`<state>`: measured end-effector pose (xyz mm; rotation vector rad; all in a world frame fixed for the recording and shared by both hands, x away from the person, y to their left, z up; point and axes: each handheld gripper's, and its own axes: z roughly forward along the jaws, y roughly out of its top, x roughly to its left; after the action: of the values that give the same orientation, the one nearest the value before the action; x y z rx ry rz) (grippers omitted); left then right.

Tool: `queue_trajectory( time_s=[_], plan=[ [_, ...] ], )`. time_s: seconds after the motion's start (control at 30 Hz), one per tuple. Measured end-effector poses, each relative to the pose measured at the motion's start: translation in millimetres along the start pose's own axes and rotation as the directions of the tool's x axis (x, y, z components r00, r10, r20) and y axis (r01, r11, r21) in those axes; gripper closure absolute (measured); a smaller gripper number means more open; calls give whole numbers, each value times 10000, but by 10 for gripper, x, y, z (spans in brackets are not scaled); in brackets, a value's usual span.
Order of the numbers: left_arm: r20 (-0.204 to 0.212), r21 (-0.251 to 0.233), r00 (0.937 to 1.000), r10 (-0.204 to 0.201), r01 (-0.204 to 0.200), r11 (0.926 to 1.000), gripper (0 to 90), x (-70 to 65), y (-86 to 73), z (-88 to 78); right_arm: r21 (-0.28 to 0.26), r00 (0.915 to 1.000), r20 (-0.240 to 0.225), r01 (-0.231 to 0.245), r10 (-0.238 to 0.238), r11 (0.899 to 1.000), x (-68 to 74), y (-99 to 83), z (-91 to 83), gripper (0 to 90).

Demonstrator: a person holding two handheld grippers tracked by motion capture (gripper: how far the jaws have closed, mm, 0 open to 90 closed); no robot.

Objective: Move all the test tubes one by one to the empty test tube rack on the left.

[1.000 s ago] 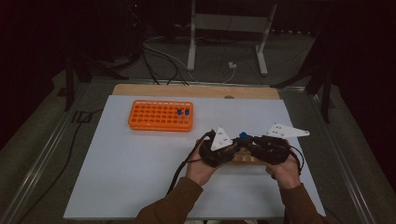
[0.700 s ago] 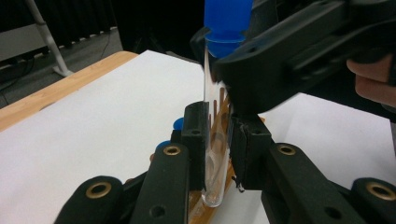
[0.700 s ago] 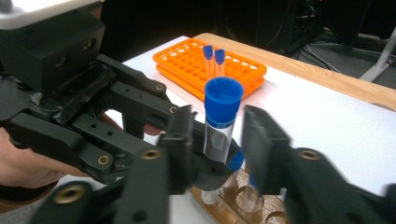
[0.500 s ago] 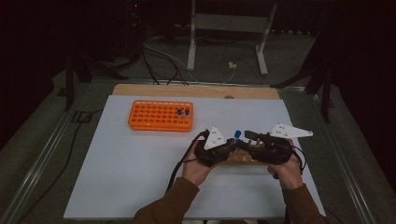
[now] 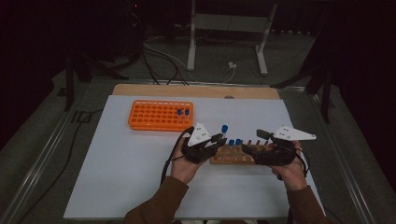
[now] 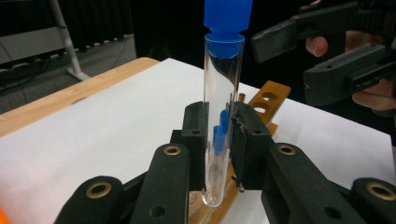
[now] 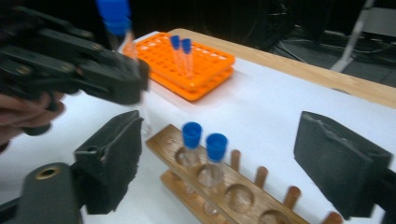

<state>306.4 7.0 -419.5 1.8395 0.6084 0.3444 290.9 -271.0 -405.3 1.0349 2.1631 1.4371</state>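
Note:
My left gripper [image 5: 219, 139] is shut on a clear test tube [image 6: 223, 107] with a blue cap [image 5: 224, 128], held upright just above the left end of a wooden rack [image 5: 238, 157]. Two more blue-capped tubes [image 7: 191, 135] stand in that rack's holes. My right gripper [image 5: 248, 149] hovers over the rack's right part, pointing left. Its jaws have just been opening and now stand wide apart with nothing gripped between them [image 7: 229, 158]. In the right gripper view the left gripper [image 7: 93, 70] and its tube [image 7: 114, 16] are at upper left.
An orange tube rack [image 5: 160, 115] with two blue-capped tubes [image 5: 183, 112] stands at the back left of the white sheet [image 5: 116, 177]. A wooden board edge [image 5: 196, 91] runs along the far side. Dark floor, cables and a stand's legs lie beyond.
The right gripper's jaws have opened. The left gripper has carried the blue-capped tube a little left, away from the right gripper, which has stayed in place.

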Motion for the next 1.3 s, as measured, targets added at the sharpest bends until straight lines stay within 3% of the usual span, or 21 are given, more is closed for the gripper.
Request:
queue_trajectory(
  time_s=[0.3,0.93,1.3],
  plan=[
    [-286,-164,9995,-137,133,9998,783,98,-7,-107,-25,9983,518,-274,275,9996,-105,-74,-39,49],
    [-1033,-343,9929,-596,563,9978,783,349,-100,-279,-149,9966,682,-464,473,9988,-175,-116,-41,0],
    [-1372,-289,9889,-574,539,9981,782,416,-123,-324,-156,9961,733,-489,499,9987,-190,-131,-48,0]
  ],
)
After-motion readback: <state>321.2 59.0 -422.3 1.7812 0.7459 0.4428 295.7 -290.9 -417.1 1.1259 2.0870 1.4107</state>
